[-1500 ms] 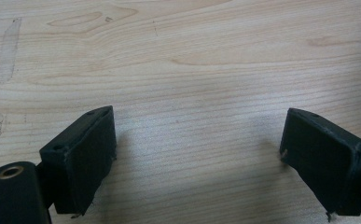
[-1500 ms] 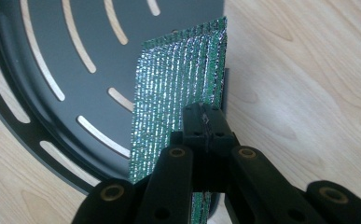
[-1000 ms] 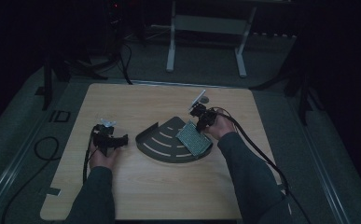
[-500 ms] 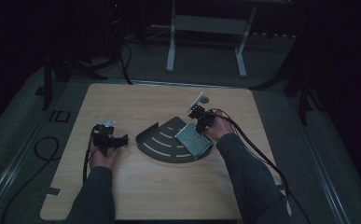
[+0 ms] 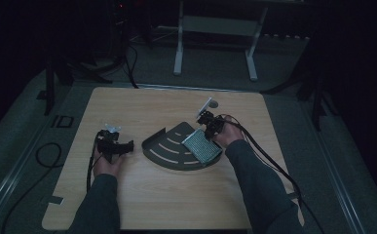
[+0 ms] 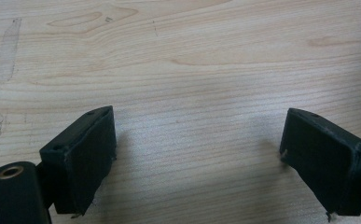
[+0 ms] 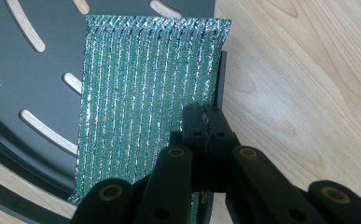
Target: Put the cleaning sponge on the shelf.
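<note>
Over the dark tray (image 7: 38,84), my right tool (image 7: 205,133) pinches the green cloth's (image 7: 145,88) edge to lay it flat; left tool (image 6: 197,158) gapes empty.

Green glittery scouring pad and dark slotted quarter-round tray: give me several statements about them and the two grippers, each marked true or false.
1. The green glittery scouring pad lies partly on the dark slotted quarter-round tray. True.
2. The right gripper has its jaws wide apart. False: they are shut on the pad's edge.
3. The left gripper is open over bare wooden table. True.
4. The left gripper holds the tray. False: nothing is between its jaws.
5. The tray is round and solid. False: it is fan-shaped with curved slots.
</note>
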### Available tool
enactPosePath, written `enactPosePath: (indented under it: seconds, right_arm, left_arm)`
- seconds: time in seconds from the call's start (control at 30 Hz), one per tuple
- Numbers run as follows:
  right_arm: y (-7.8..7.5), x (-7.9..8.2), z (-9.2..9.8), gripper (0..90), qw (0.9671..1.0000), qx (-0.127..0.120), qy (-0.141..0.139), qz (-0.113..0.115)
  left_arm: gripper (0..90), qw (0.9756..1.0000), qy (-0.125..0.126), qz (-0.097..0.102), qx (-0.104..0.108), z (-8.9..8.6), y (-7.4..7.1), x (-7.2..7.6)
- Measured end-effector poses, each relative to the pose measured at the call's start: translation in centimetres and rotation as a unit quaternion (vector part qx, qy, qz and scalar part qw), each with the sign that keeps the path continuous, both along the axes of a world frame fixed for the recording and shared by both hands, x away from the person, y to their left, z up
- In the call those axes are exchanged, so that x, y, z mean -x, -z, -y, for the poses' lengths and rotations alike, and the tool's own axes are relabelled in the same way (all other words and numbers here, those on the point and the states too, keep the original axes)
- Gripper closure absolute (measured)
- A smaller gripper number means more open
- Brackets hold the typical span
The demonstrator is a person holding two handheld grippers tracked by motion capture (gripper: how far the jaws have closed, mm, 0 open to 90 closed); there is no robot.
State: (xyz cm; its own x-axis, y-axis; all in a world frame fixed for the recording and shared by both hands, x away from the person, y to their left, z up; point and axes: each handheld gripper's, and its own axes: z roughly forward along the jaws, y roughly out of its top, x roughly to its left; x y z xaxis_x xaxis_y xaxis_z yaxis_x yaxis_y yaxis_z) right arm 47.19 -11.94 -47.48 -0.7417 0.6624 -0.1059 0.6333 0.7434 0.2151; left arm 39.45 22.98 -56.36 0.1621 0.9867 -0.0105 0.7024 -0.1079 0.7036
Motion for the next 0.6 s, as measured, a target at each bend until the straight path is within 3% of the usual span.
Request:
enactPosePath:
  seconds: [0.6]
  right_arm:
    - [0.22,-0.07,-0.08,89.2,1.0,0.002,0.002,-0.004]
  left_arm:
    - [11.0,1.0,0.0,0.0,0.0,0.0,0.0,0.0]
